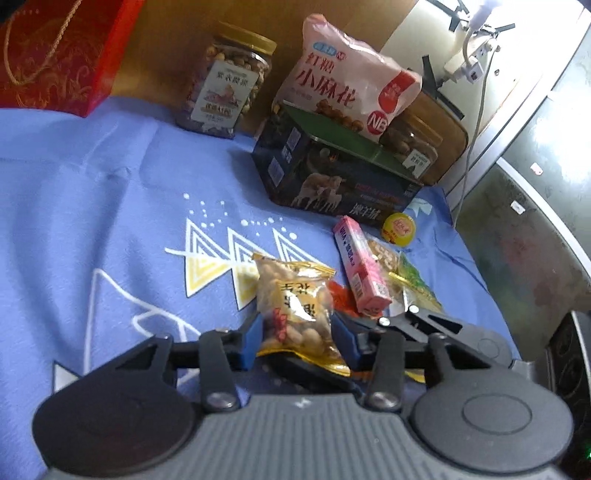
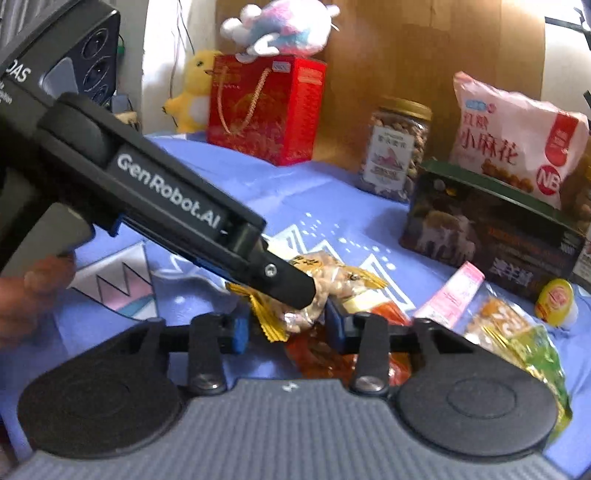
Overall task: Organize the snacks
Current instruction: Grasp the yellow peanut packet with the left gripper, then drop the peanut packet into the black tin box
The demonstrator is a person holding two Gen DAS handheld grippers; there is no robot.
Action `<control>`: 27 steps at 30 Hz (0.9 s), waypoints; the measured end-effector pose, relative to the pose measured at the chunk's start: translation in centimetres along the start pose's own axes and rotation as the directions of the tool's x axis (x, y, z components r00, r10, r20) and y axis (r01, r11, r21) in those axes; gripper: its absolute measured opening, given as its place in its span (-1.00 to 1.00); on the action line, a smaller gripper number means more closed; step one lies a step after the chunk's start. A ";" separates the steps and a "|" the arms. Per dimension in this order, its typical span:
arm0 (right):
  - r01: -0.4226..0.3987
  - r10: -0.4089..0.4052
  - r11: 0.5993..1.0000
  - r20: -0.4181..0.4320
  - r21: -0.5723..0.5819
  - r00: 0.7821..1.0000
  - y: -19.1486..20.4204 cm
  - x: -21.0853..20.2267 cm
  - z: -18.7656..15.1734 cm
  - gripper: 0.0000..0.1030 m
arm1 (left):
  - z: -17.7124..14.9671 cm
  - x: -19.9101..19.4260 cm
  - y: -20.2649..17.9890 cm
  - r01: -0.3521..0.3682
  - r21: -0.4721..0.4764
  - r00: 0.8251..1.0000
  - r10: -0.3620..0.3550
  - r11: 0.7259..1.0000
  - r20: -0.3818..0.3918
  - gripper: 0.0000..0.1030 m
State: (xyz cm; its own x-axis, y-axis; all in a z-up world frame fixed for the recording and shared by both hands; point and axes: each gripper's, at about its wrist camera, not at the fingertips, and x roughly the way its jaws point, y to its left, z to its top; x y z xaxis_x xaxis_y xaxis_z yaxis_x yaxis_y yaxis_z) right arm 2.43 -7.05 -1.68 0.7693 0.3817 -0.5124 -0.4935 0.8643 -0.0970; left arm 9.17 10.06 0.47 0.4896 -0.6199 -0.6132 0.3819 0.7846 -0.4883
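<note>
Just in front of the dark sheep-printed box, down on the blue patterned cloth, both tools meet over one little snack! Left hand-held gripper has its blue pads pressed on either flank of the peanut packet, a clear pouch with gold-crimped ends, standing up between them. From the right wrist view, that same left tool stretches in from the upper left, black body, white lettering, a hand at its grip, its tip pressed into the packet.

Right hand-held gripper sits at the packet's near end; its right pad touches the crinkled wrap, its left pad stands apart from the gold edge, so it's partly spread, and I cannot tell whether it's pinching.

Near side of the box: a pink carton lies flat, a small yellow cup just beside the box's corner, a green-and-gold packet and a red-orange wrapper close by. On top of the box leans a big pink bag. Left of the box stands a nut jar with a gold lid; farther left, a red gift bag with plush toys on it.
</note>
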 end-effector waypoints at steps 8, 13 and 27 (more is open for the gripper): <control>0.113 -0.108 0.993 0.147 -0.028 0.983 -3.7 -1.1 3.1 -0.16 | 6.0 0.4 -4.1 0.030 0.115 0.996 -0.039 0.993 0.077 -0.21; 0.155 -0.162 0.986 0.156 0.058 0.974 -9.8 0.8 6.0 -0.16 | 11.5 4.4 -6.6 0.030 0.177 0.991 -0.052 0.984 0.123 -0.21; 0.231 -0.277 0.934 0.146 0.272 0.950 -18.5 1.9 4.2 0.08 | 15.9 11.7 -5.1 0.020 0.078 0.993 -0.028 0.997 0.111 -0.14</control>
State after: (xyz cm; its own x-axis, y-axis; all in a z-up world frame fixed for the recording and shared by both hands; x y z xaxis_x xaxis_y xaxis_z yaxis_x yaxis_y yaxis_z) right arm 14.70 -20.93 2.72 0.9267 0.1705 -0.3349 -0.1727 0.9847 0.0235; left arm 25.44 -1.14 5.64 0.5627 -0.6376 -0.5262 0.4514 0.7702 -0.4506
